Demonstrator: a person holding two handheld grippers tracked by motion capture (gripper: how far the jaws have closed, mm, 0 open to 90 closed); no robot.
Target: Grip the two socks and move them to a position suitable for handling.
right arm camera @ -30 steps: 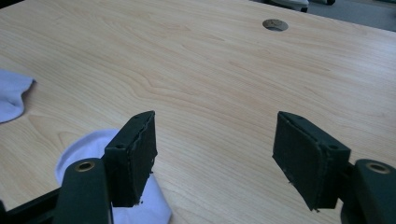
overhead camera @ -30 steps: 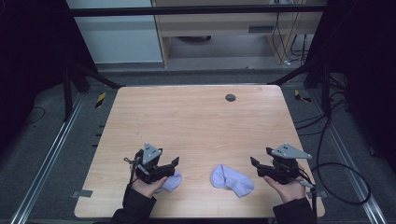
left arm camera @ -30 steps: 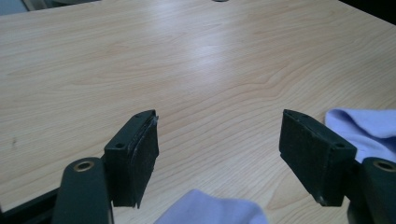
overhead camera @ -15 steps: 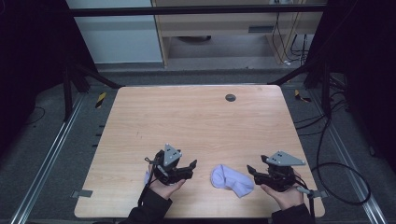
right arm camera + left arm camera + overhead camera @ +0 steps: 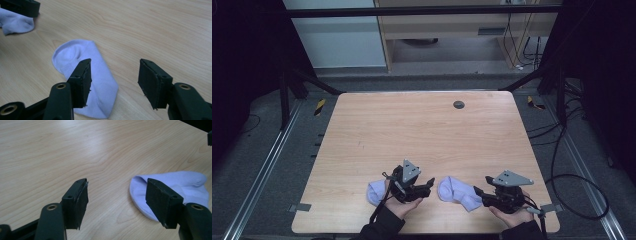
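Socks lie near the front edge of the wooden table, two of them, both pale lilac. One sock rests flat between the two hands; the other sock lies at the left, partly hidden under the left gripper in the high view.

That left gripper points toward the middle sock. Its jaws have just been closing a little, yet they stand wide apart with bare wood between them. In the left gripper view, the sock's rounded end sits just behind the right-hand jaw, not pinched.

Across from it, the right gripper points at the same sock from the other side, its tips right at the sock's near end. Its jaws have also just been closing but remain released, gripping nothing. In the right gripper view the sock runs under and past the left-hand jaw, while the gap holds table.
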